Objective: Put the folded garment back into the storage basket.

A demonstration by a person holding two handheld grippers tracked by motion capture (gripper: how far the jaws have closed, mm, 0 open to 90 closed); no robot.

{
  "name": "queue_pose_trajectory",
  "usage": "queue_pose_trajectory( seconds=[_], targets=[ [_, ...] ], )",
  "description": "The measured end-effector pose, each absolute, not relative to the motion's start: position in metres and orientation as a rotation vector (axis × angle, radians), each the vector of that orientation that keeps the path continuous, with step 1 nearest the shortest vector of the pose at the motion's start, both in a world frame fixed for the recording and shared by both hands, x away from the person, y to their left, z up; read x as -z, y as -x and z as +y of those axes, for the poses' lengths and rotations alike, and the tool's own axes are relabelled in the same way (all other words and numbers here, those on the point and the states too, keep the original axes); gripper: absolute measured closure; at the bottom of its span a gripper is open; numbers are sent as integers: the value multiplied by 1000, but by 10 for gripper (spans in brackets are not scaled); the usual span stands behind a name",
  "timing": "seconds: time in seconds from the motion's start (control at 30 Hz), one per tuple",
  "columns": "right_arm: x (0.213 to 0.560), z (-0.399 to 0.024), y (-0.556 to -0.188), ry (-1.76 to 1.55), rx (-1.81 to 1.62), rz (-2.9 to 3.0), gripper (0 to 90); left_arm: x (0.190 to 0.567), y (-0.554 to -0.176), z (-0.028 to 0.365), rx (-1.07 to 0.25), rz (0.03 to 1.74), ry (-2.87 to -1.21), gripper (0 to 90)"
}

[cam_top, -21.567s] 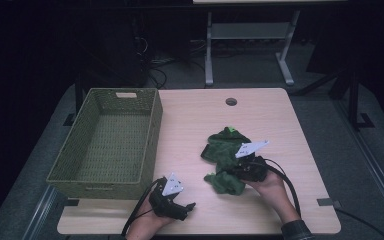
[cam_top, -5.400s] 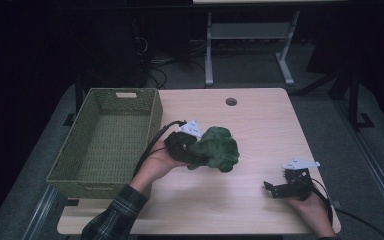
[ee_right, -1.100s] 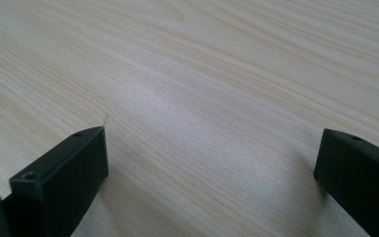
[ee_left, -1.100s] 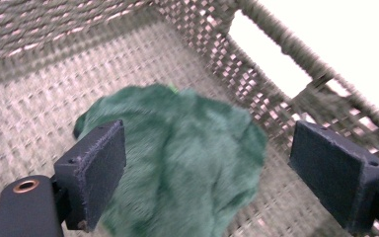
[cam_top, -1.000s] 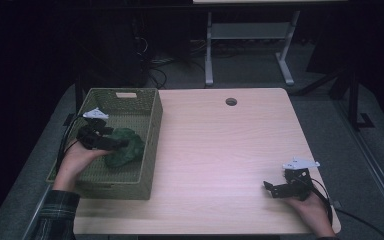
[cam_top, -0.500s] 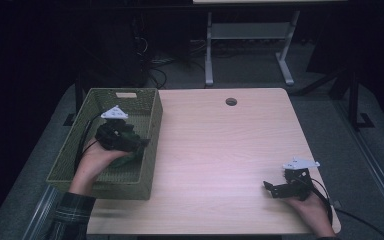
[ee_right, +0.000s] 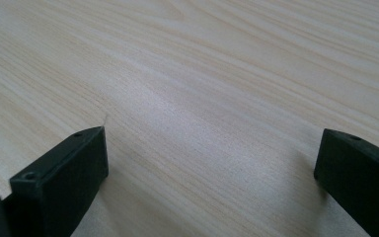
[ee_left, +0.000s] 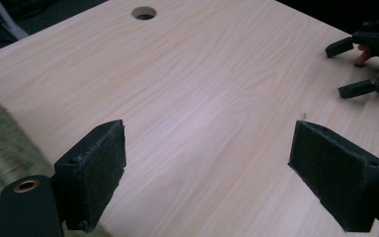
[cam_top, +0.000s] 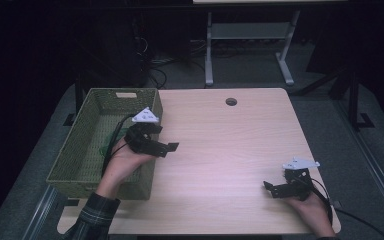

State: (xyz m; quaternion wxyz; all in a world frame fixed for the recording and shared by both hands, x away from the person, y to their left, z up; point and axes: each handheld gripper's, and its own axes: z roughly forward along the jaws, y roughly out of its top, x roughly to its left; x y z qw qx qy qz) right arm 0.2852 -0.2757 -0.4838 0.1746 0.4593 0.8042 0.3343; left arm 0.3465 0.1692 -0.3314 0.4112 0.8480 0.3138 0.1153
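Since half a second ago the left gripper (cam_top: 166, 146) has come up out of the basket (cam_top: 80, 150) and swung right, so it now reaches over the basket's right rim above the table (cam_top: 230, 150). It has left the green cloth (cam_top: 111, 141) behind: only a dark green edge of it shows inside the basket, just behind the person's left hand (cam_top: 125, 162). Largest here is the pale wooden table, with a round hole (cam_top: 231, 101) near its far edge. The woven basket sits on its left end. The left gripper's jaws stand wide apart and hold nothing. The right gripper (cam_top: 269, 188) rests on the table near the right front corner, jaws spread wide and empty.
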Motion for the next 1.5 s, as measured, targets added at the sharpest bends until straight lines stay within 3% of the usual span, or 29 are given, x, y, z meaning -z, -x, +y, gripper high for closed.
queue_pose_trajectory(
  seconds=[0.6,1.5],
  targets=[
    [484,-276,-285,-1302,-948,2280,0,377,-341,97,-275,720,-2167,136],
    [484,-275,-285,-1303,-950,2280,0,474,-337,88,-305,735,-2253,132]
  ],
)
